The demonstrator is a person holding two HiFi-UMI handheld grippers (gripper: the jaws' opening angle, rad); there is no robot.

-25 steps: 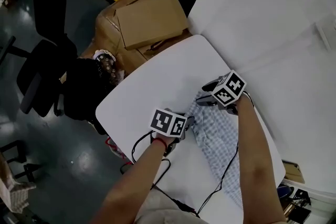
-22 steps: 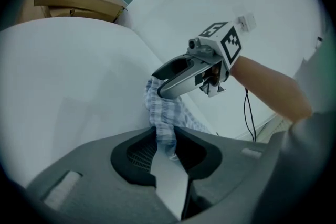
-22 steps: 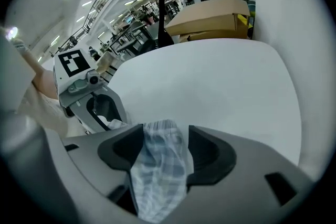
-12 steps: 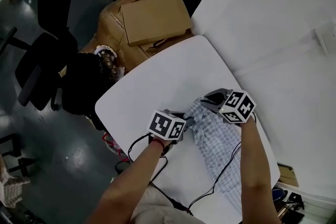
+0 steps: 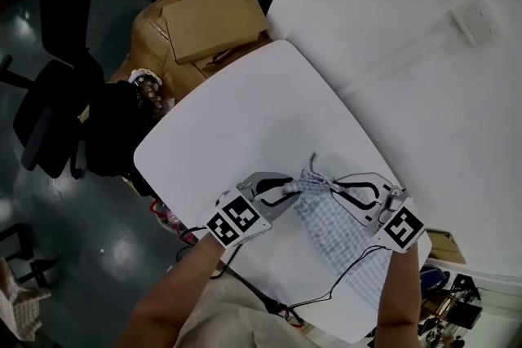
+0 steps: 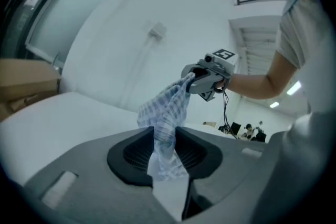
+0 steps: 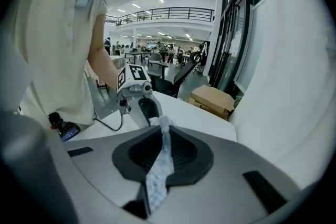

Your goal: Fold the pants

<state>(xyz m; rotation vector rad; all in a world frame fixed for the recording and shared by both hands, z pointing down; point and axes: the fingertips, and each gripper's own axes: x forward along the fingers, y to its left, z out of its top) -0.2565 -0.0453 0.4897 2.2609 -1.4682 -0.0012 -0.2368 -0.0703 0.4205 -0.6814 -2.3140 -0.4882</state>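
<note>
Closing just now, the right gripper (image 5: pixel 336 186) clamps the pants (image 5: pixel 338 228) beside the left gripper (image 5: pixel 291 189), also clamped on them; one end has come up off the table (image 5: pixel 245 110), the rest lying on it, ready for a fold.

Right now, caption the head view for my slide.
Left gripper and just-closed right gripper hold blue-checked fabric pants over white table.

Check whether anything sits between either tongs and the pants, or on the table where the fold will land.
Nothing visible does. The left tongs and right tongs each pinch the raised end of the checked pants, the right having just closed on it. The white table beyond the cloth shows only bare top.
</note>
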